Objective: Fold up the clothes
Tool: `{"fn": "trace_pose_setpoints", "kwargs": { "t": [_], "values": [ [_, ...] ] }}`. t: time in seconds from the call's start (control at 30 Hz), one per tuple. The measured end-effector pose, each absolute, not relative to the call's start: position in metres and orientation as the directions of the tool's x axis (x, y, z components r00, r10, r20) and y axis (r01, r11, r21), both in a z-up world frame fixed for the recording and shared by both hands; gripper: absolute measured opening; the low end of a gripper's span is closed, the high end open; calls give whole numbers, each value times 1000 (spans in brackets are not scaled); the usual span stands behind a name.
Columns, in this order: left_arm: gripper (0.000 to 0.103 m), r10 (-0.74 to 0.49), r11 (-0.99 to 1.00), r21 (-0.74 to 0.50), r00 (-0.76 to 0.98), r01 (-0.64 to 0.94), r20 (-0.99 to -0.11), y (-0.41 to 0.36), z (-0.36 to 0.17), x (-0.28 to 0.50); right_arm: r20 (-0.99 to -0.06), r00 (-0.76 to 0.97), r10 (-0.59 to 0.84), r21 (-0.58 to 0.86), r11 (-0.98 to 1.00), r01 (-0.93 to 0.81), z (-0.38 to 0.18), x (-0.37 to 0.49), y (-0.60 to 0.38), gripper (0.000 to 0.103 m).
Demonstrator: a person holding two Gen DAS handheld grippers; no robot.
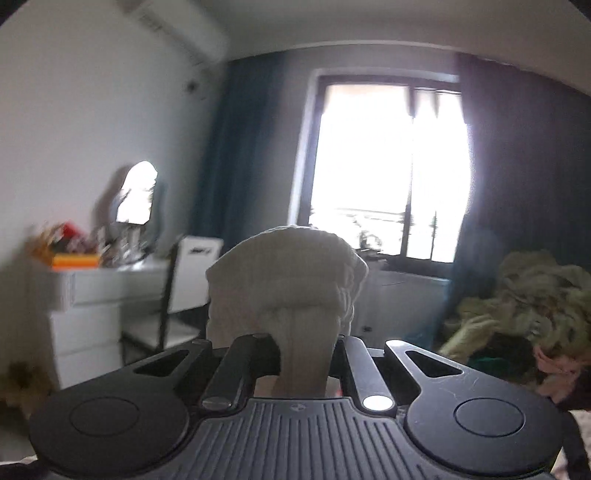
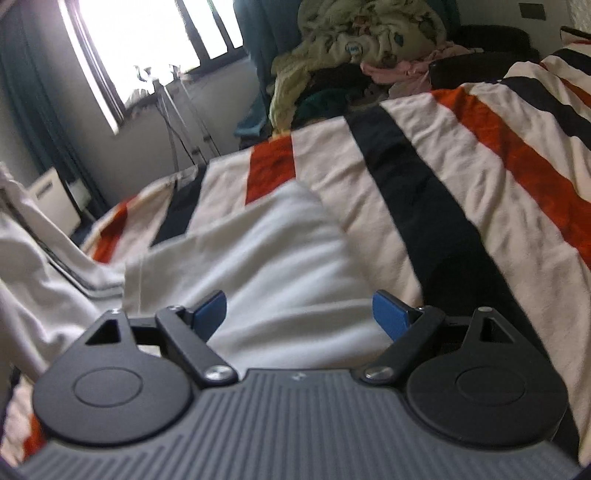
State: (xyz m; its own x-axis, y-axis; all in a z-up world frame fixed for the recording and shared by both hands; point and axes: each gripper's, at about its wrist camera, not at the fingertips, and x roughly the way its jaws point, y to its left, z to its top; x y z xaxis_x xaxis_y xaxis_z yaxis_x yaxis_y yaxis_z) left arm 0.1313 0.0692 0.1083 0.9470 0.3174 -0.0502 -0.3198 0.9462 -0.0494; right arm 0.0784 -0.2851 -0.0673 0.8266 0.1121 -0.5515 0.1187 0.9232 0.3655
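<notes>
Room: while blurred in the left wrist view, still legible as a bedroom with a bright window (image 1: 384, 166), dark blue curtains (image 1: 229, 155) on both sides and a wall air conditioner (image 1: 177, 29) high on the left.
Bed cover (image 2: 461, 177): spread wide under the right gripper, cream with orange and black stripes running away toward the far edge.
Laundry pile (image 2: 354, 40): heaped beyond the bed, yellow-green fabric on top, pink and dark pieces beneath; seen again at the right of the left wrist view.
Dresser (image 1: 96, 295): white, against the left wall, cluttered top, a mirror (image 1: 136, 199) standing on it, a dark-framed chair (image 1: 173, 314) just beside.
White garment (image 2: 266, 258): lying flat on the bed cover, long axis running from the right gripper toward the far edge of the bed, far end narrowing to a rounded corner over an orange stripe; more white cloth, with a thin dark line along it, rising at the left.
Cream cloth (image 1: 291, 284): bunched above the left gripper, hem folded over at the top, narrowing down into the jaws; cannot tell whether part of the white garment.
Left gripper (image 1: 304, 354): pointing level toward the window, jaws drawn narrow and pinching the cream cloth.
Right gripper (image 2: 299, 312): tilted down over the white garment, 2 blue pads (image 2: 210, 310) standing wide apart, nothing clamped between them.
</notes>
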Motion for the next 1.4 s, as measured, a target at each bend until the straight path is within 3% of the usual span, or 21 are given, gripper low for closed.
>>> {"fn": "trace_pose_setpoints", "kwargs": {
  "t": [0.23, 0.33, 0.43, 0.57, 0.7, 0.87, 0.93, 1.0, 1.2, 1.4],
  "values": [
    [8, 180, 981, 74, 983, -178, -34, -108, 71, 134, -523, 851, 53, 436, 874, 213, -65, 79, -333, 87],
    [8, 103, 991, 94, 990, -94, -98, -172, 32, 138, -508, 861, 18, 480, 836, 265, -67, 77, -351, 88],
    [7, 20, 989, 147, 971, 16, -240, -224, -31, 138, -473, 881, -17, 520, 802, 295, -68, 74, -368, 88],
    [7, 13, 967, 243, 942, 73, -335, -255, -93, 136, -473, 881, -30, 557, 764, 325, -76, 72, -387, 88],
    [9, -28, 969, 221, 935, 112, -352, -233, -96, 145, -445, 895, -8, 603, 736, 306, -80, 73, -391, 89],
    [28, -68, 943, 260, 885, 208, -461, -199, -91, 168, -391, 919, 49, 614, 758, 221, -74, 72, -378, 88],
    [71, -88, 926, 272, 848, 263, -522, -182, -90, 173, -373, 925, 74, 618, 763, 188, -71, 70, -373, 88],
    [86, -154, 915, 234, 819, 330, -553, -165, -82, 168, -358, 928, 106, 631, 760, 157, -69, 67, -368, 88],
    [91, -177, 900, 241, 809, 364, -560, -112, -55, 140, -343, 894, 289, 770, 631, 92, -86, 68, -355, 89],
    [95, -160, 974, 59, 847, 219, -508, -59, -46, 100, -303, 823, 481, 897, 436, 76, -118, 90, -329, 89]
  ]
}}
